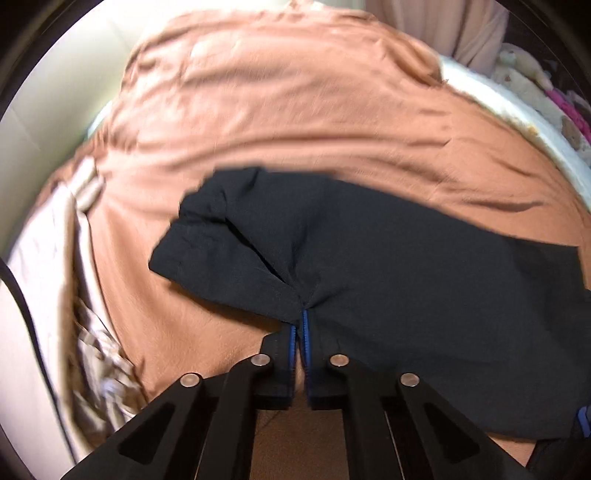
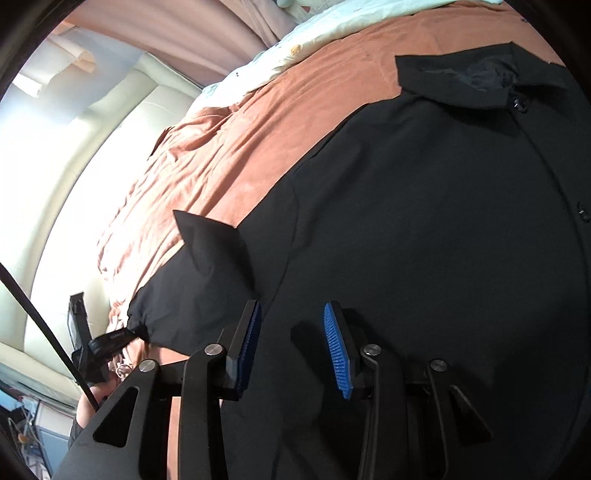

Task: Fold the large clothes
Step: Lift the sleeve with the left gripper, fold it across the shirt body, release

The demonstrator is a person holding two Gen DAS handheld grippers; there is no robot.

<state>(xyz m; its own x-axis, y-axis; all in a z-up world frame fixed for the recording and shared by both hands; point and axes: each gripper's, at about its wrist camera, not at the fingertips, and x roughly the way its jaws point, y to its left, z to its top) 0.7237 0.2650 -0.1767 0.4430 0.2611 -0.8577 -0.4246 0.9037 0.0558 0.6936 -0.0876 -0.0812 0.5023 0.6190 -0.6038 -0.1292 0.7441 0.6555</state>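
Observation:
A black button-up shirt (image 1: 369, 251) lies spread on an orange bedspread (image 1: 295, 110). My left gripper (image 1: 300, 317) is shut on the lower edge of its short sleeve, and the fabric puckers at the blue pads. In the right wrist view the shirt (image 2: 424, 221) fills the right half, with its collar (image 2: 480, 81) at the top and the sleeve (image 2: 207, 273) to the left. My right gripper (image 2: 292, 306) is over the shirt's body near the armpit, open, pads apart with no cloth pinched between them. The left gripper (image 2: 136, 332) shows there too, pinching the sleeve's edge.
A cream padded headboard (image 2: 92, 166) lines one side of the bed. A white blanket (image 1: 517, 110) and soft toys (image 1: 517, 74) lie past the bedspread, below a pink curtain (image 1: 461, 26). Pale crumpled cloth (image 1: 48, 240) lies at the left. A person's hand (image 2: 86, 406) holds the left gripper.

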